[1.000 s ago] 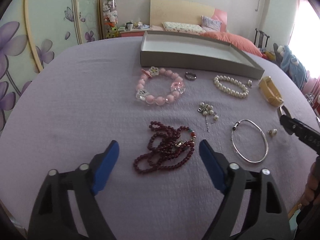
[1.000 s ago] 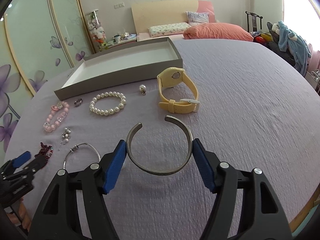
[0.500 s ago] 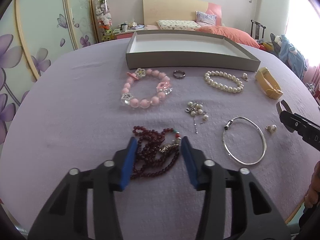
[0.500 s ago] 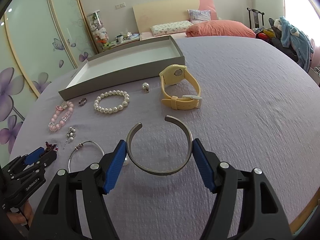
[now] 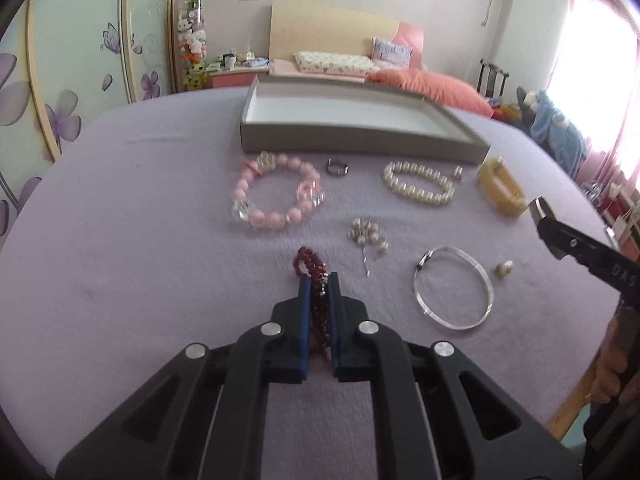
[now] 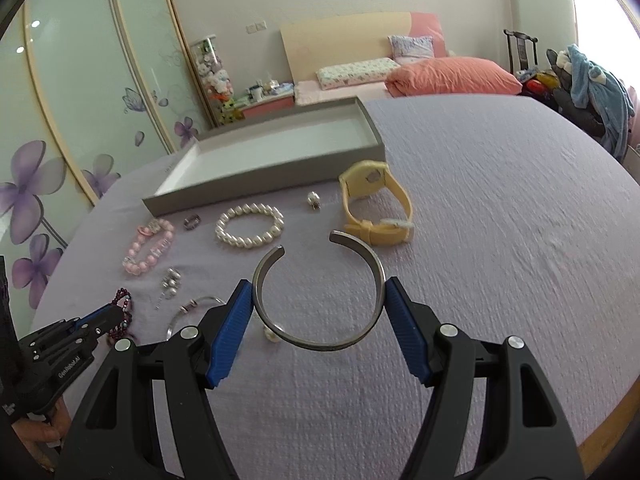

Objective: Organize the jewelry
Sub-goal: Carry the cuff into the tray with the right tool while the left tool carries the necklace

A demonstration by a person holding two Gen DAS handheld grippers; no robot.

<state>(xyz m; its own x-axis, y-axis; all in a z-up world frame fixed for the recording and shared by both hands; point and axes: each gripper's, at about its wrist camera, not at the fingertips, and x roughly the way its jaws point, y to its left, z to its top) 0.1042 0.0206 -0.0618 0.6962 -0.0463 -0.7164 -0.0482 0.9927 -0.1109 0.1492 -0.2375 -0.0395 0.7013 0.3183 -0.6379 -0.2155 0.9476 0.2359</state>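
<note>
Step in hand: the pick-up; the left tongs (image 5: 319,280), low centre of the left wrist view, are clamped on the dark red bead necklace (image 5: 310,261), whose free loop pokes out just beyond the blue pads
Right tongs: the right tongs (image 6: 319,300) stand spread around the open silver cuff (image 6: 320,292), low centre of the right wrist view; the pads sit against or just beside its outer sides, and whether they truly grip cannot be told
Next move, as judged: lift the necklace clear of the purple tabletop (image 5: 120,240) and carry it toward the grey tray (image 5: 360,140) at upper centre; loose strands may dangle and snag on the way, so a slow lift seems wise
Tray: shallow, white inside, and nothing is seen in it from either view; no piece has gone in yet
Yet to be sorted: pink bead bracelet (image 5: 276,196), small ring (image 5: 337,168) and pearl bracelet (image 5: 418,184) in a row just before the tray wall; yellow watch (image 5: 500,190) at the right end; pearl brooch (image 5: 366,236) mid-frame; thin silver bangle (image 5: 454,288) to its lower right; a pearl stud (image 5: 504,268) beside the bangle, another stud (image 5: 458,172) near the pearl bracelet
Progress: an early stage by the look of it, nearly everything being outside the tray
</note>
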